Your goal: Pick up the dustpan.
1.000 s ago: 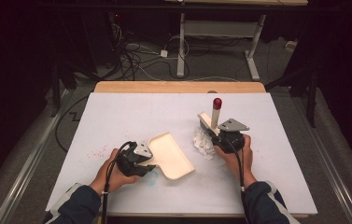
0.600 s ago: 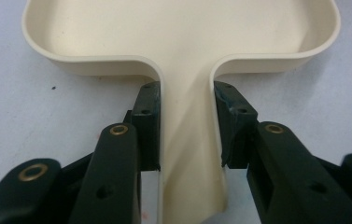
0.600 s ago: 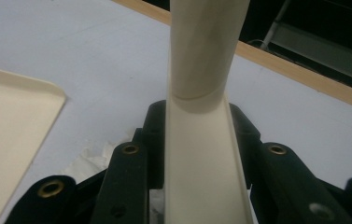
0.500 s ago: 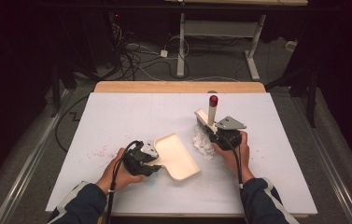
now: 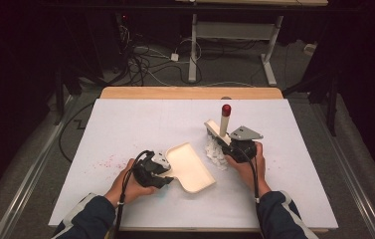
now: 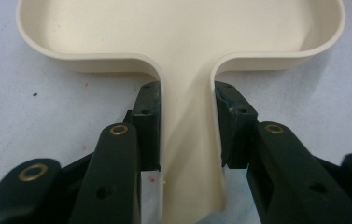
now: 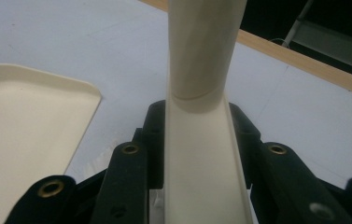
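A cream dustpan [image 5: 191,167] lies flat on the white table [image 5: 140,124], and my left gripper [image 5: 164,169] is shut on its short handle. In the left gripper view both pads press the sides of the dustpan's handle [image 6: 186,140], with my left gripper [image 6: 186,126] pointing at the empty pan. My right gripper [image 5: 223,143] is shut on a cream brush [image 5: 223,124] with a red tip, whose white bristles [image 5: 216,153] rest on the table just right of the pan. In the right gripper view the brush handle [image 7: 201,60] rises between the jaws of my right gripper [image 7: 197,135].
Small pink-red specks [image 5: 103,163] are scattered on the table left of my left hand. A wooden edge [image 5: 190,92] runs along the table's far side. Beyond it are cables and desk legs on a dark floor.
My left hand has shifted the dustpan slightly to the right, closer to the brush bristles. The right hand and the brush have barely moved.
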Available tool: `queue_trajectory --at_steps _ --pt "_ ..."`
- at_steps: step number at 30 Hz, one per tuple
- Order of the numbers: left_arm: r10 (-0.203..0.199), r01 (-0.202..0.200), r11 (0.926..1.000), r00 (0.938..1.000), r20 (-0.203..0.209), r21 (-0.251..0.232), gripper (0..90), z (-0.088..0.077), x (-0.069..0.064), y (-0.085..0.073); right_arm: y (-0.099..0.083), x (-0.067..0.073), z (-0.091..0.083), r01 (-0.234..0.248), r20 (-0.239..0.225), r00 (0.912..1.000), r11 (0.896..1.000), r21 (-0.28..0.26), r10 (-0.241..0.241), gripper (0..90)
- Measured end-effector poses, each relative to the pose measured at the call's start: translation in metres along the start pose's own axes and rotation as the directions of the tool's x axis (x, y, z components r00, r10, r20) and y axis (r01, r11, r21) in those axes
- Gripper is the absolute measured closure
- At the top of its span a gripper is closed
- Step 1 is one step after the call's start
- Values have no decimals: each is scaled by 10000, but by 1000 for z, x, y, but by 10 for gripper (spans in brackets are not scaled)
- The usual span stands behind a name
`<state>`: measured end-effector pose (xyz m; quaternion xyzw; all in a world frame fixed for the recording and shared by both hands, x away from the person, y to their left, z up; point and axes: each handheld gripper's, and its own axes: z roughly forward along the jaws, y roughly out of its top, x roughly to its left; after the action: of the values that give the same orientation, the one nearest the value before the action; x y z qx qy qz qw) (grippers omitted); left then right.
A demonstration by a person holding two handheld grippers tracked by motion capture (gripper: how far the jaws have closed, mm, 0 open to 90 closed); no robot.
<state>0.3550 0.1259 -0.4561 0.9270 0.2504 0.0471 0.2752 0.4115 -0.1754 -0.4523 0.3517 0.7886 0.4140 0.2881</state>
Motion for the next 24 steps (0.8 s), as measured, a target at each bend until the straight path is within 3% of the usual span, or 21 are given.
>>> queue_trajectory --at_steps 13,24 --pt "-64 64 10000 10000 -30 6 637 5 -6 15 0 11 -5 -137 -40 9999 9997 194 138 674" --pt "-239 239 9997 9997 -54 1 637 7 -7 17 2 28 -9 -318 -212 9993 9993 178 322 674"
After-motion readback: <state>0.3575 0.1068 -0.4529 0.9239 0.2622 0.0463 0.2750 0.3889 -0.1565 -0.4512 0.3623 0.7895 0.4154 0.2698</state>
